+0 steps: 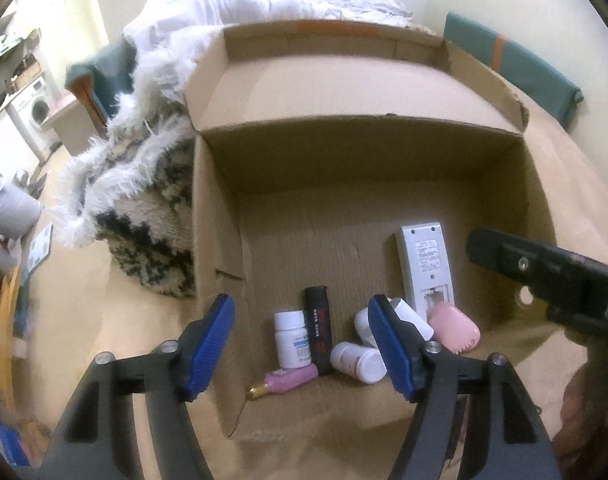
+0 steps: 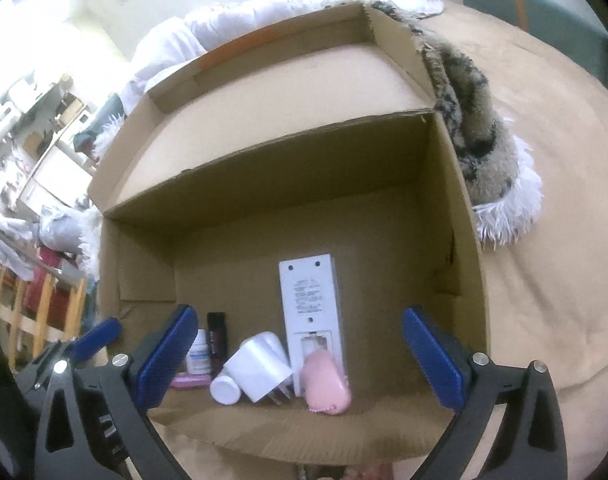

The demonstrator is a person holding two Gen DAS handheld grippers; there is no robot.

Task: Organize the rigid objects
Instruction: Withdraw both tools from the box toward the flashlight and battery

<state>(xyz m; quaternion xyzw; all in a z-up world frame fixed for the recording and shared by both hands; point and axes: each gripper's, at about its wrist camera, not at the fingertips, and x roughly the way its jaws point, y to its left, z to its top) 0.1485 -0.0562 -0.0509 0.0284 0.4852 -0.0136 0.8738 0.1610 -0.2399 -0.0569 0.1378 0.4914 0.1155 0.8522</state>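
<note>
Cardboard box [image 1: 223, 240] is seen open on a tan bedcover, and everything small has been gathered along its near wall. Both grippers hang above that near edge, pointed down into it. The left gripper [image 1: 304, 344] is held with its blue pads apart and nothing between them; the right gripper [image 2: 299, 360] is spread wider, also empty.

Directly below and ahead of the left gripper, a white pill bottle [image 1: 291, 338] stands upright, touching a black lighter [image 1: 319, 328] that lies with its long axis running away from the hand. A pink tube [image 1: 289, 380] lies crosswise in front of them. A second white bottle [image 1: 358, 362] lies on its side.

Under the right gripper, a white charger [image 2: 259, 364] rests tilted, prongs toward the camera, beside a pink case [image 2: 326, 384]. A white remote [image 2: 312, 312] lies face down, its length pointing to the far wall. No loose item outside the box can be made out.
</note>
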